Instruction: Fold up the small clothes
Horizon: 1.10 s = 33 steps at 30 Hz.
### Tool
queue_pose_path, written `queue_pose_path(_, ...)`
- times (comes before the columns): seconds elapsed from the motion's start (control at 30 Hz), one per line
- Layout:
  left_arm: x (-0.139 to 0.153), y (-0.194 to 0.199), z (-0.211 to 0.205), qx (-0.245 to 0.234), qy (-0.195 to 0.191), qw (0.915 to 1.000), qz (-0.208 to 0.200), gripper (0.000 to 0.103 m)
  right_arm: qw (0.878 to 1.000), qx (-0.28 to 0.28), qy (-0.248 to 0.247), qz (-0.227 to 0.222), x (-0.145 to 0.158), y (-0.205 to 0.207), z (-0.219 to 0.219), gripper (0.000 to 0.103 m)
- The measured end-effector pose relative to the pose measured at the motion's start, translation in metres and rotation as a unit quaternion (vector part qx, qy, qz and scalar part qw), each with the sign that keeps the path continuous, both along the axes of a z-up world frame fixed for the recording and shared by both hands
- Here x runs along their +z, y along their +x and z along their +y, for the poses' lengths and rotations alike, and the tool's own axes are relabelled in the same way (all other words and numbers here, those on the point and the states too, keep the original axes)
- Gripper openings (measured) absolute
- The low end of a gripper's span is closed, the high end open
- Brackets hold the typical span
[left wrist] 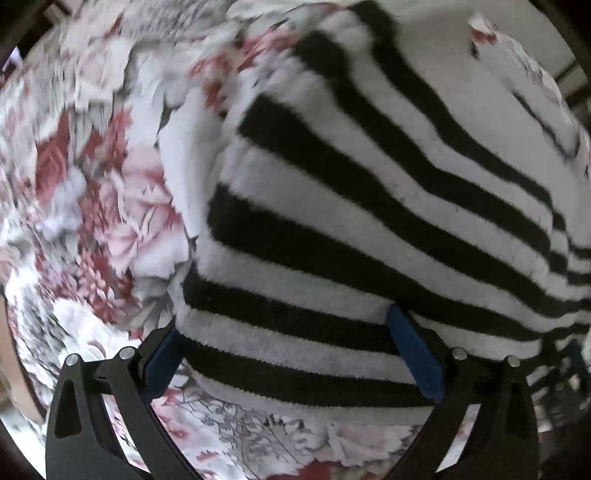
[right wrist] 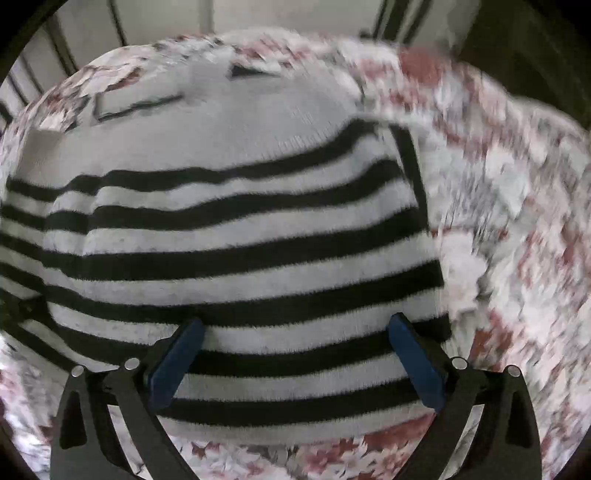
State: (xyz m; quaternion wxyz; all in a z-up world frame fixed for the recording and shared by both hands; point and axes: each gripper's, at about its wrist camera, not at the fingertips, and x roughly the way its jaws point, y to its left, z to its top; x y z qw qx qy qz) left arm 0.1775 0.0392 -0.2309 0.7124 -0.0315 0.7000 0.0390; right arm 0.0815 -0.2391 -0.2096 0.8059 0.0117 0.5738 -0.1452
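A small knitted garment (left wrist: 369,206) with black and white stripes lies flat on a flowered cloth. In the left wrist view its near-left corner sits between my fingers. My left gripper (left wrist: 284,332) is open, its blue pads wide apart over the hem, the left fingertip hidden under or beside the garment's edge. In the right wrist view the same striped garment (right wrist: 236,236) fills the middle, its plain white upper part farther off. My right gripper (right wrist: 295,339) is open, both blue pads resting over the stripes near the hem's right corner.
The flowered red, pink and grey cloth (left wrist: 92,206) covers the surface all round the garment, also in the right wrist view (right wrist: 517,240). Pale wall panels with dark frames (right wrist: 155,22) stand beyond the far edge. The cloth looks motion-blurred.
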Motion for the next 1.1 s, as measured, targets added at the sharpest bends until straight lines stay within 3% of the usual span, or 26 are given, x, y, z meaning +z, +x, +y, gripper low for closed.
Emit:
queue_pose_path(0.07, 0.008, 0.002, 0.001, -0.001, -0.004, 0.9999, -0.013, 0.098, 1.0, 0.0, -0.004, -0.005, 0.004, 0.0, 0.001, 0.099)
queue_pose_path(0.17, 0.035, 0.002, -0.004, -0.012, 0.019, 0.997, -0.075, 0.098, 0.996, 0.017, -0.04, -0.079, 0.037, -0.006, 0.013, 0.1)
queue_pose_path(0.23, 0.046, 0.001, -0.014, -0.033, 0.041, 0.993, -0.106, 0.098, 0.995, 0.034, -0.036, -0.084, 0.041, -0.004, 0.019, 0.1)
queue_pose_path(0.3, 0.037, 0.0, -0.024, -0.058, 0.065, 0.9919, -0.093, 0.098, 0.998, 0.043, -0.02, -0.052, 0.024, 0.001, 0.021, 0.1)
queue_pose_path(0.37, 0.008, 0.0, -0.032, -0.081, 0.086, 0.9924, -0.034, 0.099, 0.999, 0.041, -0.008, 0.017, -0.006, 0.005, 0.018, 0.1)
queue_pose_path(0.53, 0.021, 0.001, -0.036, -0.08, 0.09, 0.9906, -0.065, 0.099, 0.999, 0.015, 0.039, 0.002, 0.005, 0.0, 0.002, 0.1)
queue_pose_path(0.7, 0.041, -0.003, -0.045, -0.09, 0.106, 0.985, -0.102, 0.099, 1.0, 0.021, 0.012, -0.005, 0.015, -0.006, 0.005, 0.1)
queue_pose_path(1.1, 0.051, -0.009, -0.064, -0.116, 0.098, 0.9824, -0.108, 0.099, 0.999, 0.035, -0.011, -0.021, 0.048, -0.024, 0.012, 0.1)
